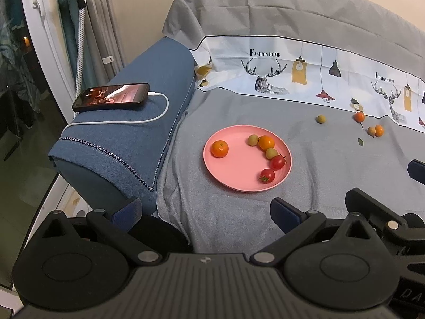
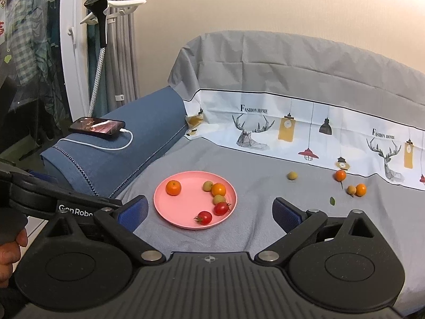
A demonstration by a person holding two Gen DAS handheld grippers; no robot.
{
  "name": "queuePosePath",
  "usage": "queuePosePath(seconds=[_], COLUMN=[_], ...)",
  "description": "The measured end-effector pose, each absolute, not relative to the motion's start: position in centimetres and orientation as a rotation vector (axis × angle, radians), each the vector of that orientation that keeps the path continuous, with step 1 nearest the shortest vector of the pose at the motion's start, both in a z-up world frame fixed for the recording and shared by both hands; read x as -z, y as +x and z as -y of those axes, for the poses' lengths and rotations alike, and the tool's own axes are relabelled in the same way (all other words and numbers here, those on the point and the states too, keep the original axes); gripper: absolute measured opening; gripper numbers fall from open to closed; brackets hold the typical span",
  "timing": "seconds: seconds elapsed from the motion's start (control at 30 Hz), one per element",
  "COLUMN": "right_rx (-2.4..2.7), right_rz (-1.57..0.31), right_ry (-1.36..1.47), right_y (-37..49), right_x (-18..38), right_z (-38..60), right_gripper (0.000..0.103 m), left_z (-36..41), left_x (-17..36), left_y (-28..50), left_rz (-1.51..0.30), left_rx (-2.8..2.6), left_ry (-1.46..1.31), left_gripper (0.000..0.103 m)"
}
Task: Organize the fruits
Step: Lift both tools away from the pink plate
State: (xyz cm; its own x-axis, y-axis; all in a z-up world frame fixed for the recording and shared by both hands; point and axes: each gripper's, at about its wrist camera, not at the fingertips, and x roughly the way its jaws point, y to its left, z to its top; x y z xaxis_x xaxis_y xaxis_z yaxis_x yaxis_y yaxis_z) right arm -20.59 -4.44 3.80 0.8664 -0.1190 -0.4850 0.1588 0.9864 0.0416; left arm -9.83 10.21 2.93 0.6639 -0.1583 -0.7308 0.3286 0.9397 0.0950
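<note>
A pink plate (image 1: 239,175) (image 2: 183,207) lies on the grey sofa cover. It holds two oranges, two green-yellow fruits and two red cherry tomatoes (image 1: 267,175) (image 2: 204,217). Off the plate to the right lie a green-yellow fruit (image 1: 321,118) (image 2: 292,175), an orange (image 1: 359,117) (image 2: 340,175), and a tan fruit touching a small orange (image 1: 379,130) (image 2: 360,189). My left gripper (image 1: 205,210) is open and empty, short of the plate. My right gripper (image 2: 209,212) is open and empty, with the plate's near edge between its fingers.
A blue armrest (image 1: 127,143) (image 2: 111,154) at the left carries a phone (image 1: 111,97) (image 2: 97,127) on a white cable. A printed cloth (image 1: 305,71) (image 2: 292,130) lines the sofa back. A small green leaf (image 1: 360,142) (image 2: 332,201) lies near the loose fruits.
</note>
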Motion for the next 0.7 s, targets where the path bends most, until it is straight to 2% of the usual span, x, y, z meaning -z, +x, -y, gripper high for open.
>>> queuePosePath(seconds=[0.7], right_rx=[0.144], right_rz=[-0.54], right_ry=[0.107], right_y=[-19.2], right_x=[-3.0], right_z=[5.4], right_gripper=[0.1], left_z=[-8.9], left_x=[-2.0], left_y=[-8.7], left_rz=[-0.827], left_rx=[0.278], left_ry=[0.274], left_gripper=[0.103])
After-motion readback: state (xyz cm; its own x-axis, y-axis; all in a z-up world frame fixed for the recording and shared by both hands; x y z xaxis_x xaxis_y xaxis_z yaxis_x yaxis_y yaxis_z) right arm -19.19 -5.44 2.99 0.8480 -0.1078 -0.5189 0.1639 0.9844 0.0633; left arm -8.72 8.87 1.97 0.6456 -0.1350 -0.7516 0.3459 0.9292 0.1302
